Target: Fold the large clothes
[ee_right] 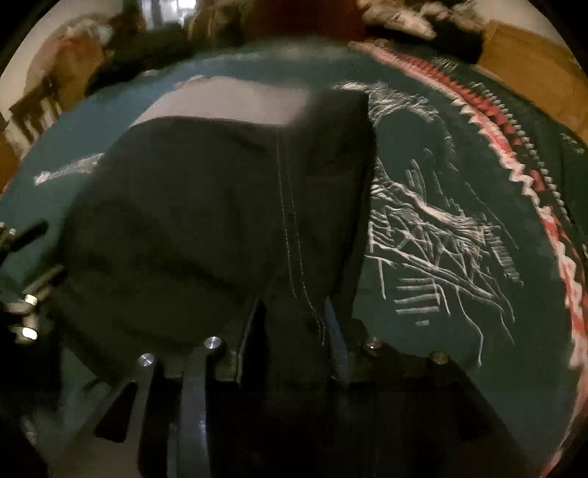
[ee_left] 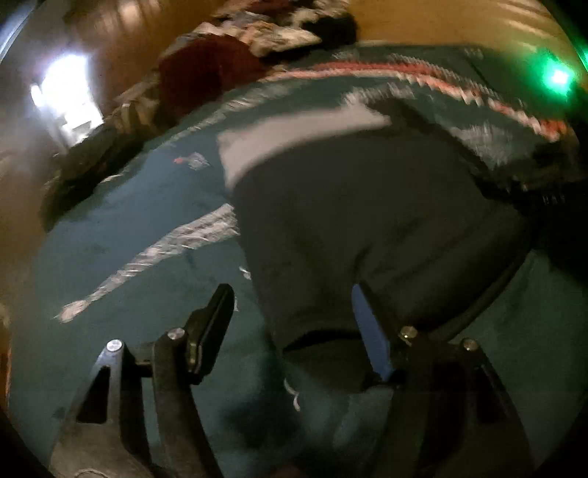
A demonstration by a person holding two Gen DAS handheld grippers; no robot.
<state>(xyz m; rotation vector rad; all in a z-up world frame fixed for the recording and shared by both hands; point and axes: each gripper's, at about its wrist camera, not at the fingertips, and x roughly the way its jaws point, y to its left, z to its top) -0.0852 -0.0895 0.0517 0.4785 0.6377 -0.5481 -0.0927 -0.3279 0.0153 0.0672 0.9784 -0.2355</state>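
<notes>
A large dark garment (ee_left: 367, 220) with a pale band (ee_left: 294, 139) along its far end lies flat on a teal blanket (ee_left: 128, 228). My left gripper (ee_left: 294, 320) stands open over the garment's near left corner. Its right finger is above the cloth, its left finger above bare blanket, and nothing is pinched. In the right wrist view the same garment (ee_right: 220, 220) shows a white stitched seam. My right gripper (ee_right: 294, 331) is open at the near edge, with the seam running between its fingers. Whether the cloth still touches a pad there is hidden in shadow.
The blanket (ee_right: 441, 184) has white line patterns and a red and white zigzag border (ee_right: 514, 154). A heap of mixed clothes (ee_left: 239, 47), some maroon, lies beyond it on a wooden floor (ee_left: 441, 22). A wooden chair (ee_right: 33, 114) stands far left. Part of the other gripper (ee_right: 22, 301) shows at the left edge.
</notes>
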